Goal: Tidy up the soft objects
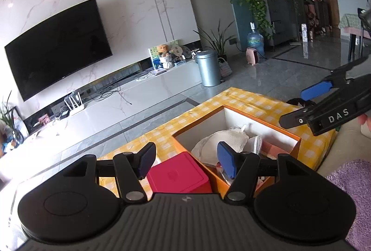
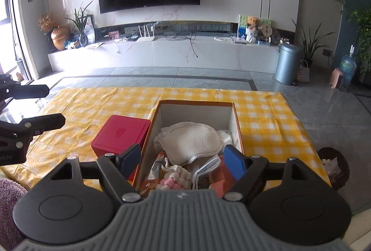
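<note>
An open orange box with white inner walls stands on the yellow checked table. It holds soft things: a cream towel cloth, a white face mask, a small pink and cream plush. My right gripper is open and empty, above the box's near end. My left gripper is open and empty, over the box's near left corner; the box and cloth show there. The right gripper shows at the right of the left wrist view, the left gripper at the left of the right wrist view.
A closed red box sits left of the orange box, touching it. A purple fuzzy rug and sofa edge lie near me. A dark waste basket stands right of the table. A TV unit and grey bin stand across the floor.
</note>
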Demonstrator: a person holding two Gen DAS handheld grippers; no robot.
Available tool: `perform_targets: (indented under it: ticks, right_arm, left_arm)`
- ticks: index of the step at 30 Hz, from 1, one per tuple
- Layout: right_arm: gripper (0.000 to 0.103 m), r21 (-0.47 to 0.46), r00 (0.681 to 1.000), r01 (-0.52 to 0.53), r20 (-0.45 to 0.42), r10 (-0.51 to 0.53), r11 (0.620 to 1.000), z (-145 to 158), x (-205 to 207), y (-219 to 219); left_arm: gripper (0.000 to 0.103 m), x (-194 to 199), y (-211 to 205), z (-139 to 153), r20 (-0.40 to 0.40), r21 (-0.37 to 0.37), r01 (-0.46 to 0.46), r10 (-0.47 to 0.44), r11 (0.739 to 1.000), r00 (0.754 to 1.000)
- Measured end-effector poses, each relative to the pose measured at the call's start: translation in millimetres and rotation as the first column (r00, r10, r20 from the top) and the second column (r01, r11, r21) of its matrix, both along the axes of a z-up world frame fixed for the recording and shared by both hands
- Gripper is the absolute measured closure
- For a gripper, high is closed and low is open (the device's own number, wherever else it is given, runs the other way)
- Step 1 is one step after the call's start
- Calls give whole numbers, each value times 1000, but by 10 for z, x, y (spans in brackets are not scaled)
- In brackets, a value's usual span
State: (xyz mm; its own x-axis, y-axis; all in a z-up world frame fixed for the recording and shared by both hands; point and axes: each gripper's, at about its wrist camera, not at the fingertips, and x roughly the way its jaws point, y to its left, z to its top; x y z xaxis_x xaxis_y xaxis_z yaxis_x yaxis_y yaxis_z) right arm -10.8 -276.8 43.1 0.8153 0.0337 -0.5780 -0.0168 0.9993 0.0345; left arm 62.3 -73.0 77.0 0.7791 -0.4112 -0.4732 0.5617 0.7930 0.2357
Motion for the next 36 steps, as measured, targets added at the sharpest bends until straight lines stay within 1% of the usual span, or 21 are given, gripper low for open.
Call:
perform_targets:
  ticks: [1,4,6,8,11,14,16,18,20,23,26,29,32,36]
  right_arm:
    - [20,-3,1000,3,22,-3,1000,-6,-89,46]
    - [19,11,997,18,75,-19,1000,-72,-354,181]
    - [19,40,994,37,104,-41,998,-141,-506,264]
    - [19,51,989,65,132,-71,997,-225,-649,359]
    - [18,41,978,106,176,-112,994,-376,-845,493]
    - [15,23,965,147,217,-149,989,-524,-990,596]
    - [14,-3,957,175,237,-169,985,-630,-1063,661]
    - [13,-26,955,183,242,-171,983,-746,-1104,708]
    - [13,-29,956,186,236,-174,982,-872,-1124,722]
    - [13,2,963,179,203,-175,984,-1018,-1101,709]
    - [13,1,967,177,186,-174,984,-1086,-1038,703]
    - [13,-3,970,177,168,-174,984,-1170,-996,713]
    - [13,-7,975,184,126,-181,983,-1260,-918,696]
    - [12,-11,980,180,84,-178,984,-1330,-841,690]
  left_arm:
    - [31,-55,72,-19,4,-17,-30,30,999,1000]
    - [31,-198,256,-84,22,-57,-110,112,992,994]
    - [31,-292,369,-149,11,-79,-165,167,983,986]
    - [31,-356,448,-223,-10,-101,-202,202,974,979]
    - [31,-428,518,-357,-32,-121,-244,242,962,970]
    - [31,-509,601,-490,-55,-139,-283,278,949,959]
    - [31,-545,613,-561,-39,-147,-315,312,938,949]
    - [31,-638,626,-630,-11,-147,-336,338,930,941]
    - [31,-663,609,-706,2,-145,-353,357,924,934]
    - [25,-684,601,-818,-4,-145,-367,370,919,929]
    - [24,-670,591,-928,-19,-138,-380,381,915,924]
    - [24,-648,556,-1036,-42,-112,-385,383,916,923]
    - [24,-639,507,-1142,-50,-86,-397,394,914,918]
    - [23,-614,485,-1248,-87,-62,-396,391,916,916]
